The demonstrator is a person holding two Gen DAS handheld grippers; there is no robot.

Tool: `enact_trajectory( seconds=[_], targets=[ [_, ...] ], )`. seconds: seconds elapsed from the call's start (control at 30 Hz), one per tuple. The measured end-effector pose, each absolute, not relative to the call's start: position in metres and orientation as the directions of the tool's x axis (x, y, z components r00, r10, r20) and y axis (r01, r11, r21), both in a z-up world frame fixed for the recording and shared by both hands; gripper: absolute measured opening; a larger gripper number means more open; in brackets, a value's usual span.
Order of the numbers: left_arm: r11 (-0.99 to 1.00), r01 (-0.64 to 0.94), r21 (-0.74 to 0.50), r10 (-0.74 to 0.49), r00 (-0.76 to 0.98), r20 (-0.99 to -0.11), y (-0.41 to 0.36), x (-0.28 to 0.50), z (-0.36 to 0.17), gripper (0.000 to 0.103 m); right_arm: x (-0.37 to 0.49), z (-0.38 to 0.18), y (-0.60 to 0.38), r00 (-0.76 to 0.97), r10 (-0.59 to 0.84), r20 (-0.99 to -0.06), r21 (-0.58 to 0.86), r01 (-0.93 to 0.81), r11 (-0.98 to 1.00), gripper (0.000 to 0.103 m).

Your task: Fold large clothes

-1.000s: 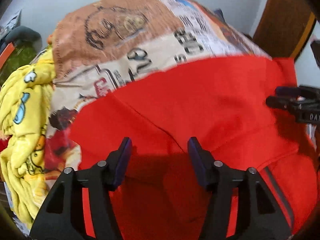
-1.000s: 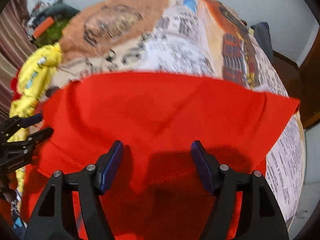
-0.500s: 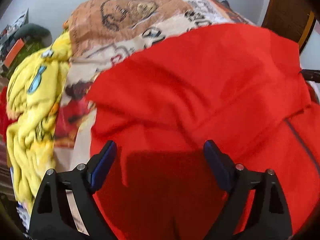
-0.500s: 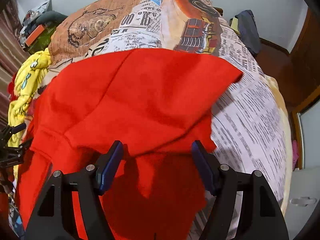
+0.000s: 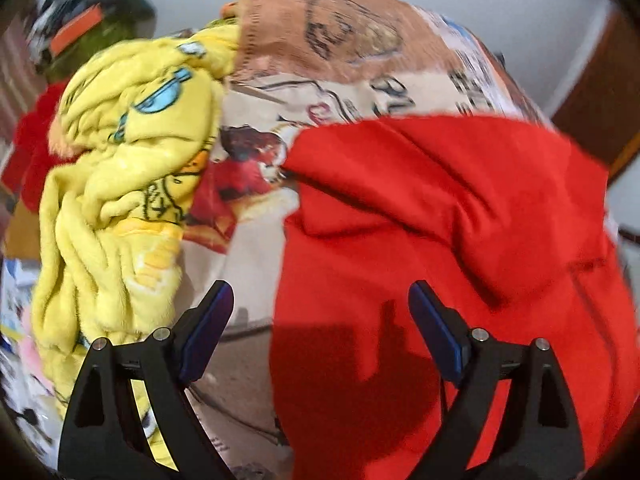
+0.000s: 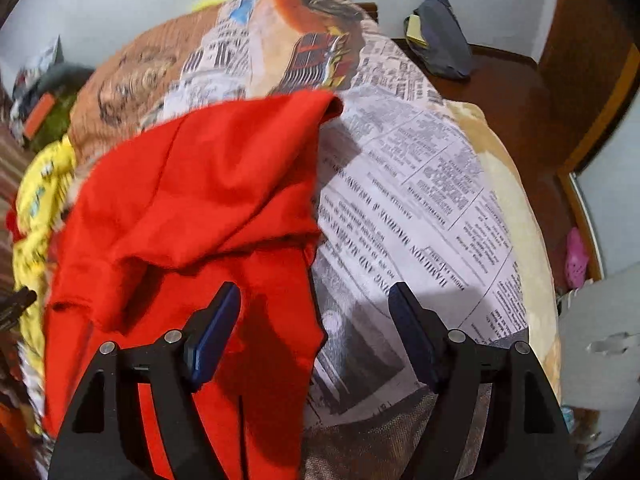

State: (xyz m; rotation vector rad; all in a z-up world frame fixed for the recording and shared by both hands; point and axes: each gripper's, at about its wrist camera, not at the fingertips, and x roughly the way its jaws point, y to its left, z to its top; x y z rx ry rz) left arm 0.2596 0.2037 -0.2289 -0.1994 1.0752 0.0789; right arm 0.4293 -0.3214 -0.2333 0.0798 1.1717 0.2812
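Item: red garment (image 5: pixel 460 240), large, on the bed with the newspaper-print bedspread (image 6: pixel 420 208).

Nearest me: left gripper (image 5: pixel 320 320), jaws wide apart, nothing between the pads, poised over the garment's left edge where it meets bare bedspread. Right gripper (image 6: pixel 314 320), jaws opening, empty, above the garment's right edge.

Middle: garment lies doubled, an upper layer laid back over the lower, rumpled rather than flat. I judge one fold made; smoothing and further folds remain.

Far: yellow cartoon-print blanket (image 5: pixel 120 184) bunched along the bed's left edge; dark cloth (image 6: pixel 440 40) on wooden furniture beyond the far right corner.

Pose: both grippers point steeply downward.
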Motion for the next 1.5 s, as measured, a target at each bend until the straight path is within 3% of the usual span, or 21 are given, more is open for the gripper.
enact_trajectory(
  seconds=[0.33,0.53,0.8,0.83,0.87,0.9,0.97,1.07,1.23,1.5],
  targets=[
    [0.794,-0.279,-0.540,-0.363,0.495,-0.789,0.256,0.331,-0.266,0.089,0.459,-0.243,-0.301,0.342,0.319,-0.884,0.281,-0.157,0.947,0.075],
    [0.762,-0.351,-0.545,-0.376,0.445,-0.813,0.264,0.365,-0.305,0.089,0.474,-0.258,-0.290,0.316,0.333,-0.888,0.296,-0.161,0.942,0.075],
    [0.768,-0.269,-0.581,-0.445,0.430,-0.786,0.242,0.394,-0.318,0.089,0.497,-0.264,-0.284,0.358,0.383,-0.852,0.342,-0.176,0.923,0.075],
    [0.767,-0.262,-0.585,-0.452,0.427,-0.783,0.241,0.396,-0.318,0.085,0.500,-0.265,-0.283,0.365,0.396,-0.843,0.354,-0.177,0.918,0.071],
    [0.770,-0.257,-0.584,-0.453,0.425,-0.784,0.239,0.397,-0.318,0.070,0.501,-0.266,-0.282,0.369,0.397,-0.840,0.356,-0.177,0.917,0.066],
    [0.773,-0.257,-0.580,-0.451,0.419,-0.788,0.238,0.399,-0.319,0.063,0.503,-0.267,-0.281,0.374,0.393,-0.840,0.353,-0.175,0.919,0.063],
    [0.784,-0.267,-0.560,-0.432,0.413,-0.802,0.237,0.399,-0.319,0.035,0.507,-0.267,-0.280,0.383,0.391,-0.837,0.351,-0.173,0.920,0.046],
    [0.792,-0.267,-0.549,-0.414,0.427,-0.804,0.237,0.396,-0.315,0.018,0.512,-0.267,-0.281,0.366,0.444,-0.818,0.409,-0.172,0.896,0.026],
    [0.870,-0.244,-0.428,-0.270,0.491,-0.828,0.230,0.392,-0.283,0.012,0.520,-0.255,-0.271,0.381,0.462,-0.801,0.418,-0.197,0.887,0.018],
    [0.927,-0.215,-0.307,-0.125,0.594,-0.794,0.238,0.406,-0.225,0.012,0.552,-0.235,-0.243,0.436,0.458,-0.775,0.383,-0.253,0.889,0.016]
  ],
)
